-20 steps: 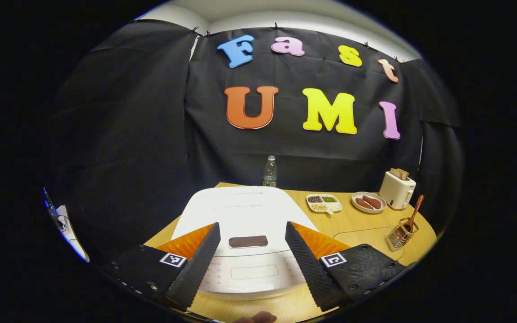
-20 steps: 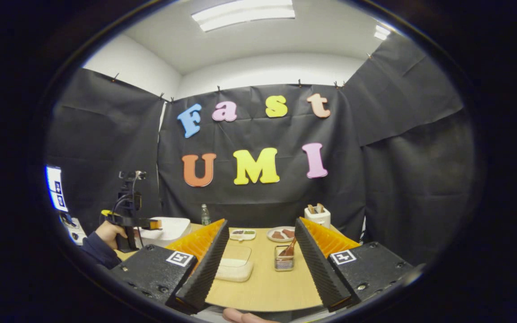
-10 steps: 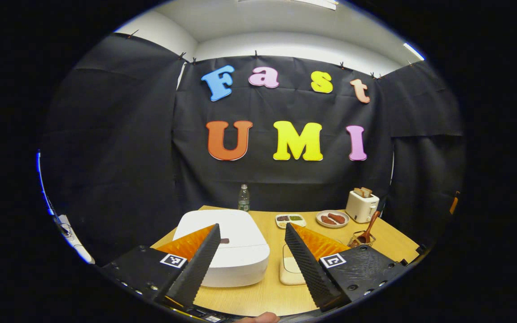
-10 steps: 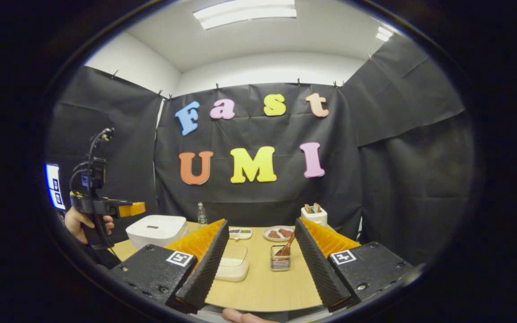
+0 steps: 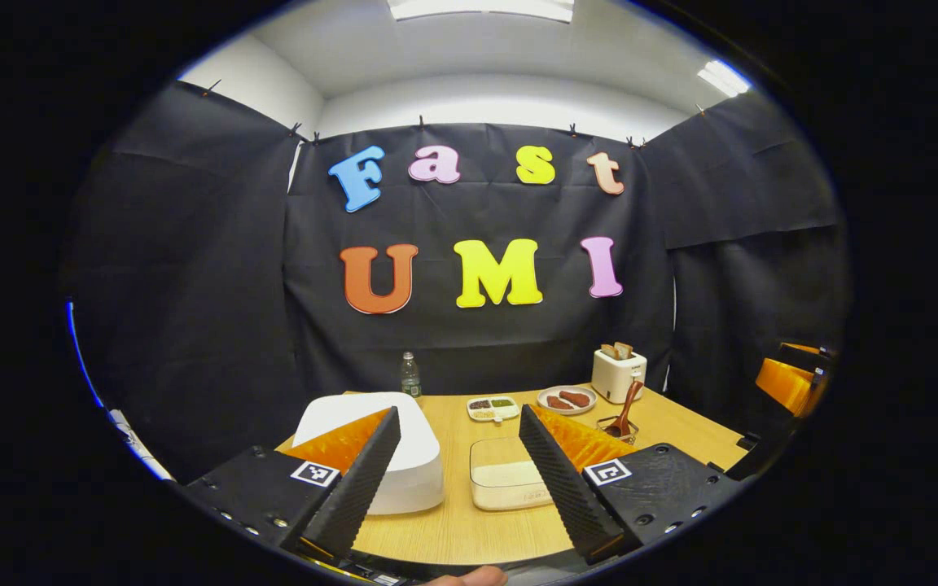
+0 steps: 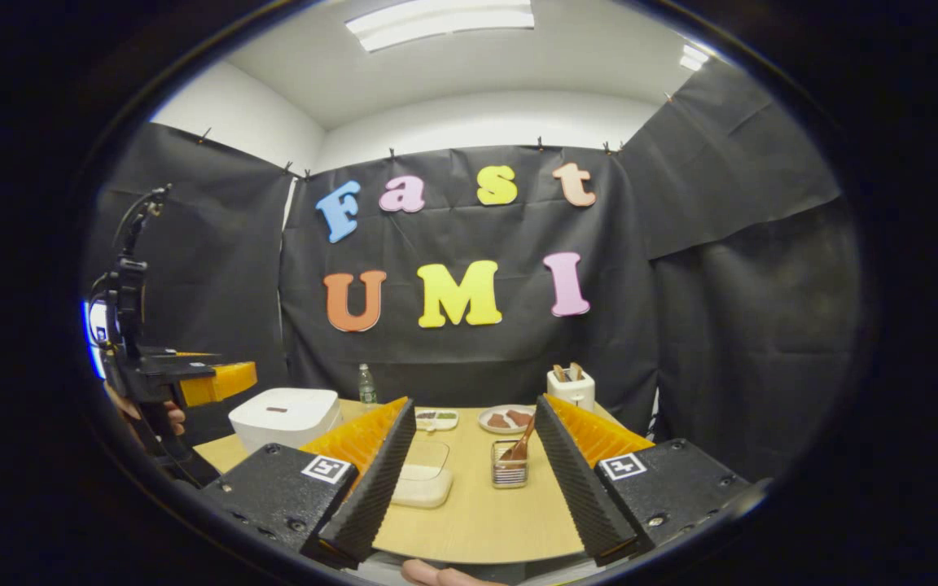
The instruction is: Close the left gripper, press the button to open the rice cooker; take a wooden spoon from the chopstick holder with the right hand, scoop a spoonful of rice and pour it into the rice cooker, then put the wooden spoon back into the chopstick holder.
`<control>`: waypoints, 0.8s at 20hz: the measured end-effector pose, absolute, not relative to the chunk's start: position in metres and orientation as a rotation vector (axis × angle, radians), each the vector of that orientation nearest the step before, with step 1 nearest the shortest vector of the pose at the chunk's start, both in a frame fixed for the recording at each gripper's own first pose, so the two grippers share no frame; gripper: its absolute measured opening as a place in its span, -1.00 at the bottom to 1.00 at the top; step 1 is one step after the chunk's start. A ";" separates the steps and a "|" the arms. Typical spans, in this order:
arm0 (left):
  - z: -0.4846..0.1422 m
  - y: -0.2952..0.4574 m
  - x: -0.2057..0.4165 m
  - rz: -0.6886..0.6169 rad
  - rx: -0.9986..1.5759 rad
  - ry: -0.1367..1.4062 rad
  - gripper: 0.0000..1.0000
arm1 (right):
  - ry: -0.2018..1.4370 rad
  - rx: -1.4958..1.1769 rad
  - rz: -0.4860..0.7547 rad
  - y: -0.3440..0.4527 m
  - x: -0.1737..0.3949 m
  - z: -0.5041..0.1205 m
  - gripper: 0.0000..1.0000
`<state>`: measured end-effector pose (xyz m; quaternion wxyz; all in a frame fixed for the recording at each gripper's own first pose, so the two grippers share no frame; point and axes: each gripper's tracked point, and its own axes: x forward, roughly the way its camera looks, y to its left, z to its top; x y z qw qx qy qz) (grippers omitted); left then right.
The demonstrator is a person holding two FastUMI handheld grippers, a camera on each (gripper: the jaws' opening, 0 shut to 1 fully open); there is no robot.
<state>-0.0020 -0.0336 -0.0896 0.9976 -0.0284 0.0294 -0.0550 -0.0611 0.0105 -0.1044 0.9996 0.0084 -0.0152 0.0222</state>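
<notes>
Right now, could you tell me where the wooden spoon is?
In the right gripper view, the spoon leans in the holder, mid-table between the fingers, before the plate.

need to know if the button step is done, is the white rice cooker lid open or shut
Shut. The white rice cooker has its lid flat on the body, and the left gripper is held back from it, jaws open.

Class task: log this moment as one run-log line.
left tongs: open, raised | right tongs: open | rice cooker: lid closed | wooden spoon: in chopstick holder
</notes>
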 end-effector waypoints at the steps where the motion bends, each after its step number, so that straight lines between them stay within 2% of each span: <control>1: -0.089 -0.038 -0.006 -0.118 -0.051 0.051 0.88 | -0.036 0.014 0.040 0.010 -0.061 -0.102 0.83; 2: -0.087 -0.039 -0.011 -0.114 -0.047 0.042 0.88 | -0.043 0.009 0.040 0.012 -0.062 -0.099 0.91; 4: -0.086 -0.045 -0.019 -0.116 -0.050 0.028 0.90 | -0.046 -0.004 0.045 0.016 -0.064 -0.099 0.91; 5: -0.085 -0.051 -0.023 -0.127 -0.050 0.022 0.90 | -0.048 -0.005 0.049 0.017 -0.065 -0.099 0.83; 6: -0.083 -0.056 -0.026 -0.139 -0.041 0.018 0.90 | -0.049 -0.003 0.053 0.017 -0.065 -0.098 0.92; 12: -0.071 -0.067 -0.035 -0.158 0.010 -0.035 0.90 | -0.034 0.025 0.035 0.007 -0.062 -0.107 0.92; 13: -0.072 -0.068 -0.036 -0.165 -0.001 -0.038 0.91 | -0.025 0.030 0.030 0.005 -0.061 -0.109 0.82; 16: -0.070 -0.058 -0.037 -0.143 -0.009 -0.038 0.91 | -0.025 0.034 0.031 0.006 -0.063 -0.108 0.91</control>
